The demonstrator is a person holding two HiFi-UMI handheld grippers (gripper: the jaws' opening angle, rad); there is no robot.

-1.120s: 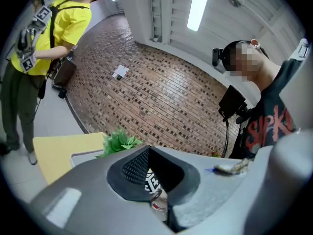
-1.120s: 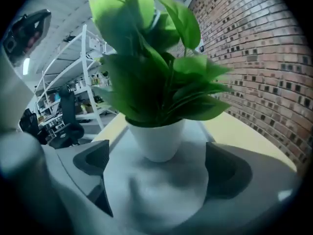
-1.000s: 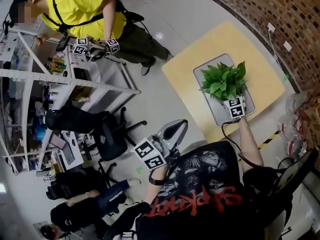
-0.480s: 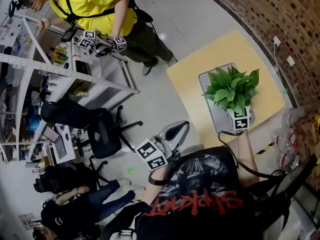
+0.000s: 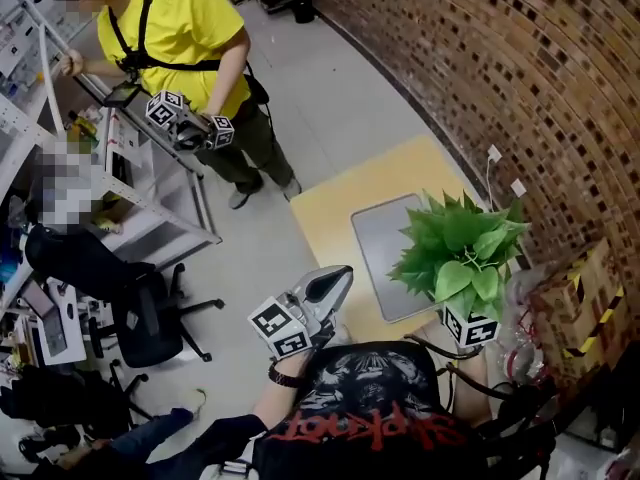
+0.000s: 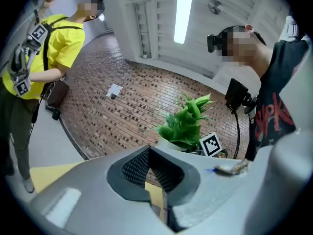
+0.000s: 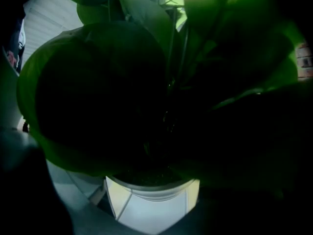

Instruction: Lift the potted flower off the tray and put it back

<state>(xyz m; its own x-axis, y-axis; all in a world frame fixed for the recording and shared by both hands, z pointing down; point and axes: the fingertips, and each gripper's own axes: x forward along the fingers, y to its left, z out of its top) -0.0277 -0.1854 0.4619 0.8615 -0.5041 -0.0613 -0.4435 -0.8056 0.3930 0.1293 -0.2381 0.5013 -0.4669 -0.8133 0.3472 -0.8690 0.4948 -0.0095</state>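
Note:
The potted flower (image 5: 458, 253), a bushy green plant in a white pot (image 7: 151, 207), hangs in the air above the near right edge of the grey tray (image 5: 382, 248). My right gripper (image 5: 463, 313) is shut on the pot, its fingertips hidden under the leaves, which fill most of the right gripper view. The tray lies bare on a yellow table (image 5: 340, 203). My left gripper (image 5: 335, 278) is held out left of the table, shut on nothing. In the left gripper view the plant (image 6: 186, 124) shows beyond its jaws, in front of a brick wall.
A brick wall (image 5: 500, 78) runs along the right. A person in a yellow shirt (image 5: 180, 38) stands at metal shelving (image 5: 150, 158) far left, holding another pair of grippers. Office chairs (image 5: 150, 313) and a seated person are on the floor at left.
My right gripper has risen with the plant, which has come up off the tray and nearer to me. The tray now lies bare. The left gripper shifted only a little.

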